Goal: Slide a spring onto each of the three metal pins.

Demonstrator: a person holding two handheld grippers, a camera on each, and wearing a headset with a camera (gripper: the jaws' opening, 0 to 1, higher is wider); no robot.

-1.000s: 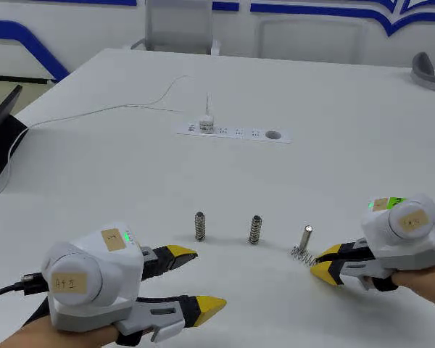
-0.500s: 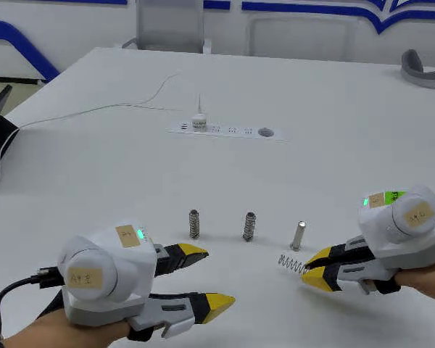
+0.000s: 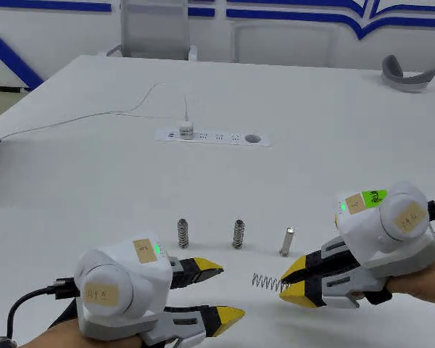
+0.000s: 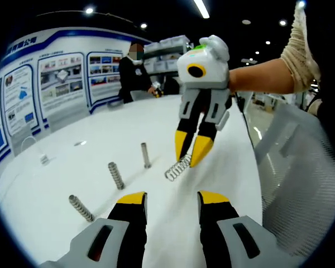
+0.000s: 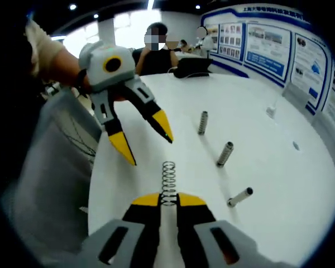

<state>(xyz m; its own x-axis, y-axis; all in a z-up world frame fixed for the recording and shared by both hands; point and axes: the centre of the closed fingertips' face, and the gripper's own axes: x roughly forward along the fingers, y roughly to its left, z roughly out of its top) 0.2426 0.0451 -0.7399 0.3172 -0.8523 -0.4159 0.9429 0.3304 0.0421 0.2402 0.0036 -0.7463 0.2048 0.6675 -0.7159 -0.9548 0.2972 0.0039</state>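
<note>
Three upright pins stand in a row on the white table (image 3: 94, 181). The left pin (image 3: 183, 233) and the middle pin (image 3: 238, 233) each wear a spring; the right pin (image 3: 286, 241) is bare metal. My right gripper (image 3: 286, 283) is shut on one end of a loose spring (image 3: 264, 281), which sticks out sideways in front of the bare pin, just above the table. In the right gripper view the spring (image 5: 168, 181) rises from between my jaws. My left gripper (image 3: 221, 292) hangs open at the near left, holding nothing. The left gripper view shows the held spring (image 4: 177, 166) and the bare pin (image 4: 146, 155).
A white power strip (image 3: 212, 136) with a plugged adapter (image 3: 186, 130) and a cable lies mid-table. A grey chair (image 3: 156, 29) stands behind the far edge, and a grey curved object (image 3: 406, 72) sits far right. People stand beyond the table in the gripper views.
The spring lay by the bare pin's base with the right gripper at its end; now the right gripper holds it, drawn away from the pin toward me. The head camera has shifted.
</note>
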